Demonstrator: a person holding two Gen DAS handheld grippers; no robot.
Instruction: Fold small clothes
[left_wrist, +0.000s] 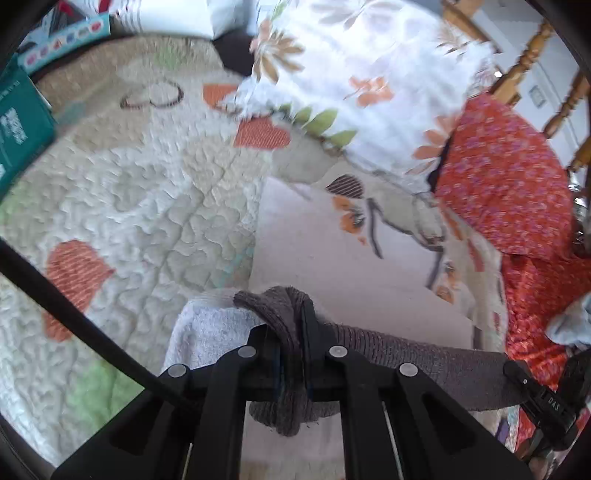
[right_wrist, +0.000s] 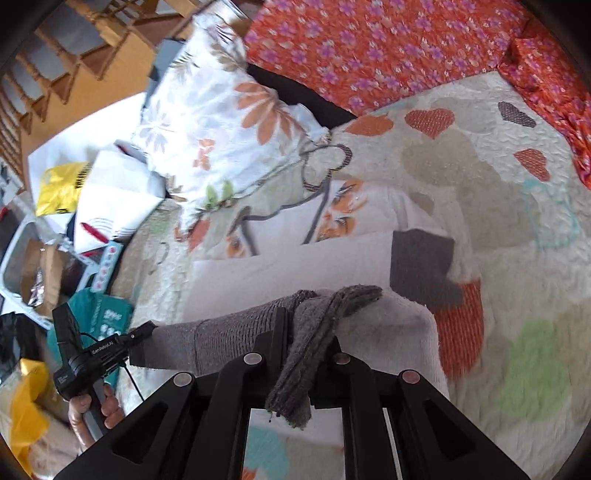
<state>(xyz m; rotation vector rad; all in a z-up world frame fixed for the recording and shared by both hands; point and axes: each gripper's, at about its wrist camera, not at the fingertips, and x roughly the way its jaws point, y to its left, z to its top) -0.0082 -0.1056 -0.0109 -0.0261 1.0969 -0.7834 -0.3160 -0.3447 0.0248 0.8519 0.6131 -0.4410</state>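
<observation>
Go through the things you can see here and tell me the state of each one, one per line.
Left gripper: shut on the grey sock.
Right gripper: shut on the same sock.
Grey sock: lifted, stretched between both grippers.
White garment: lying flat on the quilt.
Quilt: spread out.

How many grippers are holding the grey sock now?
2. The left gripper pinches one end of the grey sock; the right gripper pinches the other end, so it hangs stretched between them above the quilt.

Quilted heart-print bedspread (left_wrist: 147, 192), floral pillow (left_wrist: 351, 74), orange flowered cloth (right_wrist: 369, 48), wooden stair rail (left_wrist: 532, 62), teal box (left_wrist: 18, 136)
</observation>
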